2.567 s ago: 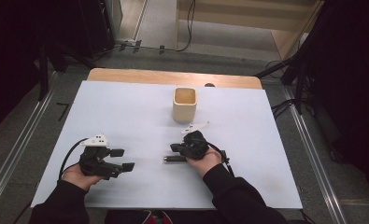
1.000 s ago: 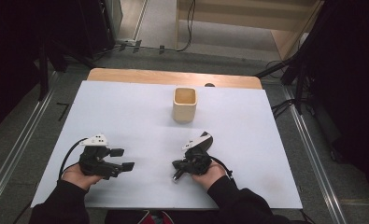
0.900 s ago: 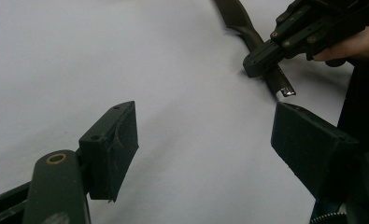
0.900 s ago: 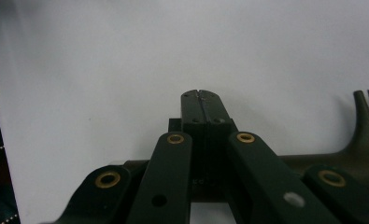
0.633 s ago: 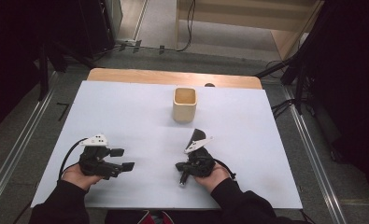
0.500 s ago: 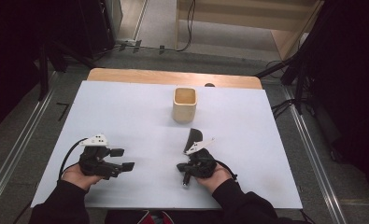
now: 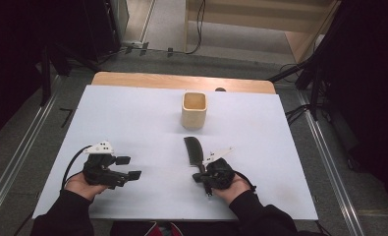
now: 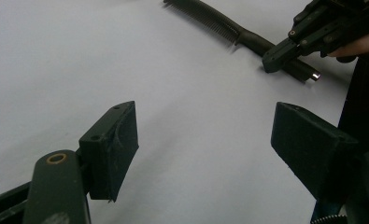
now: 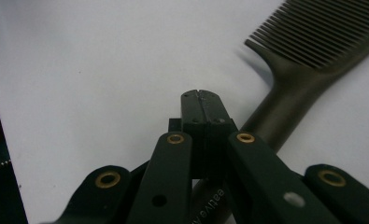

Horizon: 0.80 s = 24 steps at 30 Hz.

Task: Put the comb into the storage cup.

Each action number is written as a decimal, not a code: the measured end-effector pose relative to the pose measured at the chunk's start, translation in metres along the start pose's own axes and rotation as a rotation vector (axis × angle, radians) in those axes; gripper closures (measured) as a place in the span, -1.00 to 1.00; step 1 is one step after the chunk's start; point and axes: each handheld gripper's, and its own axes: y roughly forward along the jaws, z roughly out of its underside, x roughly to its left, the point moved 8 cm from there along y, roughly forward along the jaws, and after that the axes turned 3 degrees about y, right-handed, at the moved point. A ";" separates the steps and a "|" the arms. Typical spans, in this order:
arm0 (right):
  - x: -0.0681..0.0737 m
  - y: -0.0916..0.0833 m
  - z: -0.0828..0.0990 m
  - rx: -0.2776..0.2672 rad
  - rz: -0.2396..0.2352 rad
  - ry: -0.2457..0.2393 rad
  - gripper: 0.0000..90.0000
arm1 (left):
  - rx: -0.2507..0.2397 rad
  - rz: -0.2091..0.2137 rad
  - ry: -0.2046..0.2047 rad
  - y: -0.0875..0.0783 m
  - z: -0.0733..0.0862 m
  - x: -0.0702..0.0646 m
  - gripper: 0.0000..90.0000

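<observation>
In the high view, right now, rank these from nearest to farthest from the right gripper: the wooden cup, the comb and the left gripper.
1. comb: lies on the white table right at the right gripper, reaching away toward the cup.
2. left gripper: off to the left, near the table's front.
3. wooden cup: farther back, toward the table's far edge.

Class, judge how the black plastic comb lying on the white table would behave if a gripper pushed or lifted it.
The black plastic comb looks thin and flat, so probably light, sliding rather than rolling. Its fine teeth may flex. The rounded handle could slip between fingers.
</observation>
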 end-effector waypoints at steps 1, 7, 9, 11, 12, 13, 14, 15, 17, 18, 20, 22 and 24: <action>-0.002 -0.001 0.000 -0.003 0.000 -0.008 0.95 | 0.000 0.000 0.000 0.000 0.000 0.000 -0.48; -0.010 -0.007 0.004 0.005 0.022 0.006 0.95 | -0.003 0.001 -0.003 0.000 -0.001 0.000 -0.48; -0.013 -0.009 0.005 0.004 0.030 0.012 0.95 | -0.003 0.002 -0.002 0.001 -0.001 0.000 -0.48; -0.016 -0.011 0.006 0.004 0.035 0.018 0.95 | -0.005 0.007 -0.001 0.001 -0.002 0.000 -0.48; -0.017 -0.011 0.006 0.005 0.035 0.017 0.95 | -0.005 0.007 -0.002 0.001 -0.002 0.000 -0.48; -0.018 -0.011 0.006 0.004 0.035 0.016 0.95 | -0.005 0.007 -0.002 0.001 -0.002 0.000 -0.48; -0.018 -0.012 0.007 0.009 0.036 0.020 0.95 | -0.005 0.008 -0.003 0.001 -0.002 0.000 -0.48; -0.019 -0.013 0.007 0.010 0.036 0.014 0.95 | -0.005 0.005 -0.002 0.002 -0.002 0.000 -0.48; -0.021 -0.013 0.007 0.010 0.039 0.014 0.95 | -0.002 0.004 -0.001 0.002 -0.002 0.000 -0.48; -0.022 -0.014 0.007 0.009 0.038 0.011 0.95 | -0.002 0.003 -0.001 0.002 -0.002 0.000 -0.48; -0.025 -0.015 0.007 0.011 0.042 0.012 0.95 | -0.005 0.005 -0.002 0.002 -0.002 0.000 -0.48; -0.028 -0.017 0.008 0.013 0.050 0.016 0.95 | -0.002 0.005 0.000 0.001 -0.002 0.000 -0.48; -0.031 -0.018 0.008 0.012 0.056 0.025 0.95 | -0.003 0.006 0.000 0.001 -0.002 0.000 -0.48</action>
